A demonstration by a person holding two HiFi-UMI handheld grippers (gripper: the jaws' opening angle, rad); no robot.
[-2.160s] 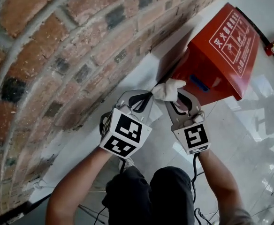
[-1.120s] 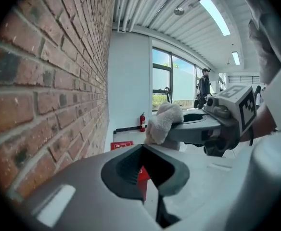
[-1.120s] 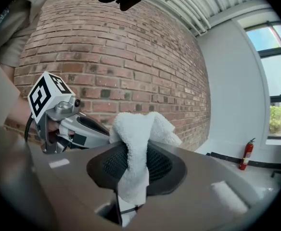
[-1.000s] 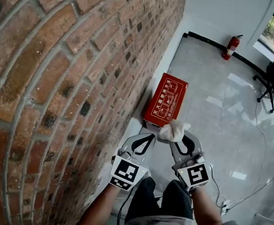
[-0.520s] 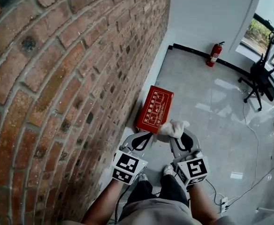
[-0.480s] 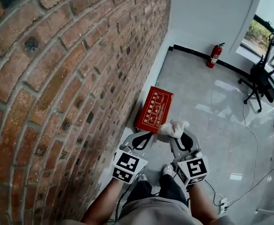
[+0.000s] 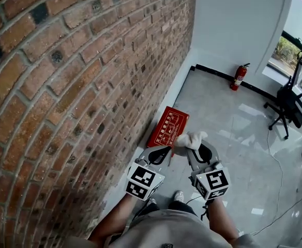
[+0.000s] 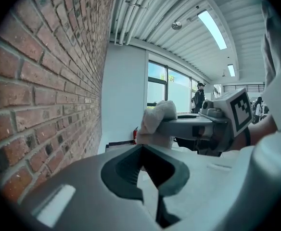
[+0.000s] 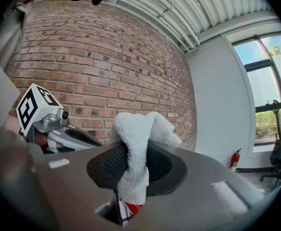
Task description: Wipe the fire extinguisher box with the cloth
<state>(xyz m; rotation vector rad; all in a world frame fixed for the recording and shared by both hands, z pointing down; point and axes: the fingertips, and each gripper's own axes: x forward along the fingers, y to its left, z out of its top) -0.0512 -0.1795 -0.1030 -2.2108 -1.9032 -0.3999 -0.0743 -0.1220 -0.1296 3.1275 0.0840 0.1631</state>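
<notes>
The red fire extinguisher box (image 7: 167, 127) lies on the grey floor against the foot of the brick wall, far below both grippers. My right gripper (image 7: 192, 148) is shut on a white cloth (image 7: 191, 139), which bunches above its jaws (image 9: 138, 138). A sliver of the red box (image 9: 133, 209) shows under the cloth, between the jaws of the right gripper (image 9: 131, 177). My left gripper (image 7: 161, 152) is held beside it on the wall side, apart from the box. The left gripper (image 8: 143, 177) is shut with nothing in it. The cloth (image 8: 157, 117) is seen just ahead of it.
A brick wall (image 7: 73, 71) fills the left. A red fire extinguisher (image 7: 239, 76) stands by the white far wall. A black office chair (image 7: 288, 107) is at the right near windows. A cable (image 7: 283, 205) runs over the glossy floor.
The view has risen from close over the box to standing height, so the box now looks small and far below. Both grippers came up together, the cloth still held.
</notes>
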